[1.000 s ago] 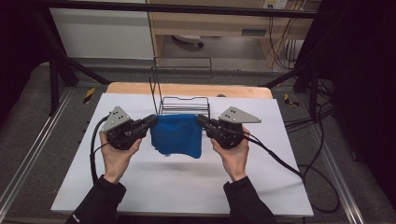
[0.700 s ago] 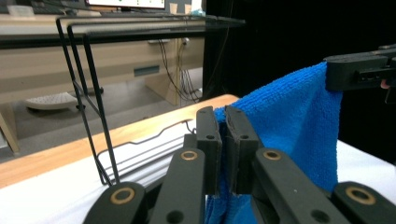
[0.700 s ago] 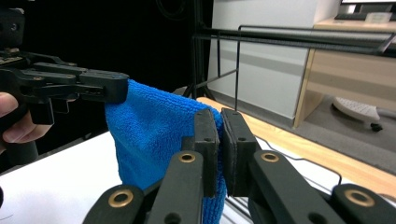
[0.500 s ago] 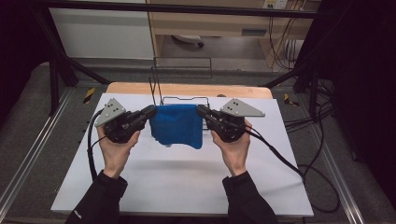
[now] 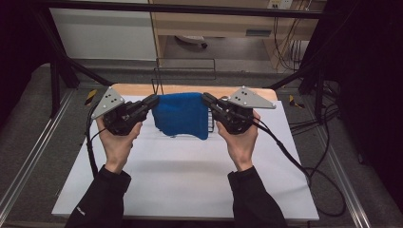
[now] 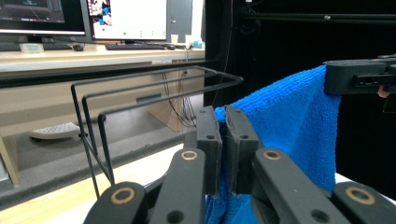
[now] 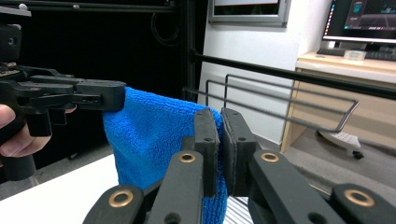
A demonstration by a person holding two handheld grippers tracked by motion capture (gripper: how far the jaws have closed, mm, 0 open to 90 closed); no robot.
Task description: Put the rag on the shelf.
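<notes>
place: lab | evidence: monitors (image 6: 84,18), keyboard (image 6: 135,46), black frame (image 5: 190,8) (cables (image 5: 285,35) behind)

Blue terry cloth (image 5: 182,115) — stretched and hanging between two pinched top corners, above the wire rack (image 5: 184,76).

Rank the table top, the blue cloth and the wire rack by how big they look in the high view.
1. Table top, largest.
2. Blue cloth.
3. Wire rack: unsure, since the cloth hides much of it.

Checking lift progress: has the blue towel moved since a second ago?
Yes. The blue towel, pinched by both tongs, has gone up and away from the person, toward the table's wooden far edge, now covering the wire rack.
</notes>
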